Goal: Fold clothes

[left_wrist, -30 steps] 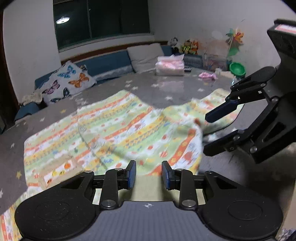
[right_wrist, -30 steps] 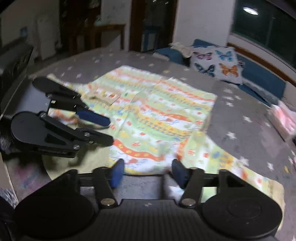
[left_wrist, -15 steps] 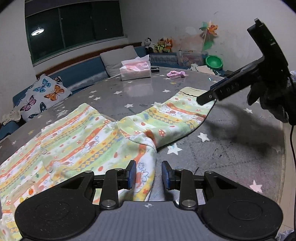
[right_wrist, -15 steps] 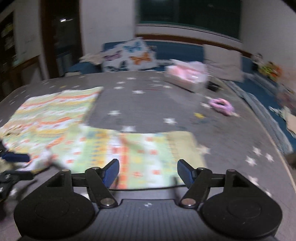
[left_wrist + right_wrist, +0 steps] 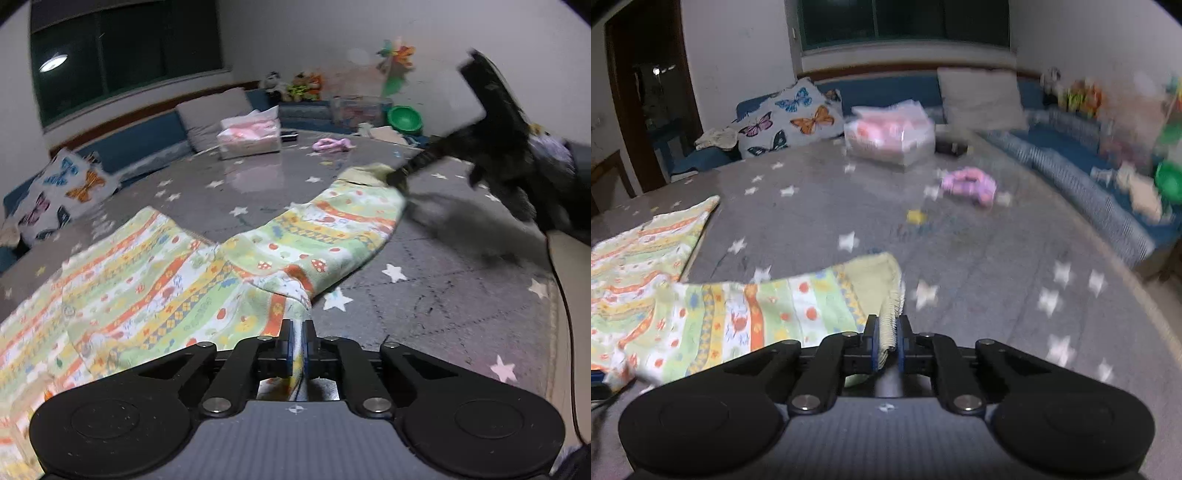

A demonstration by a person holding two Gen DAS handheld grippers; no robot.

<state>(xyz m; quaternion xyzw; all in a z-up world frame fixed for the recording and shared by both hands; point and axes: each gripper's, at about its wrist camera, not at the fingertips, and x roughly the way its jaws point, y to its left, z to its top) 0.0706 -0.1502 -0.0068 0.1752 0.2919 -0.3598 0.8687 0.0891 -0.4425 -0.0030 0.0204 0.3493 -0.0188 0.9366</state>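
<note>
On the left of the grey star-printed mat [image 5: 461,295] lies the task's thing: a soft cotton garment striped in green, yellow and orange with small cartoon prints [image 5: 147,288]. Its body is spread flat and one long sleeve [image 5: 332,229] runs out to the right.

The left gripper [image 5: 295,345] has just been closing its jaws, and they now pinch a raised fold of cloth near where the sleeve joins the body. The bite looks thin, right at a ridge of fabric. If that hand lifts or drags, the fold could slide out, or the pull could bunch the flat body and spoil the layout.

Further right, the right gripper [image 5: 886,345] has likewise just been closing; its jaws now clamp the pale yellow ribbed cuff [image 5: 882,280] at the sleeve's end. The hold is on the cuff's edge only, so a quick swing across may let the ribbing slip free. The view is blurred, so how deep the grip sits cannot be told.

With both ends held, moving the hands apart would stretch the sleeve taut and tug cloth from one grip. Carried too low, the sleeve could drag on the mat and land twisted or creased instead of flat over the body.
</note>
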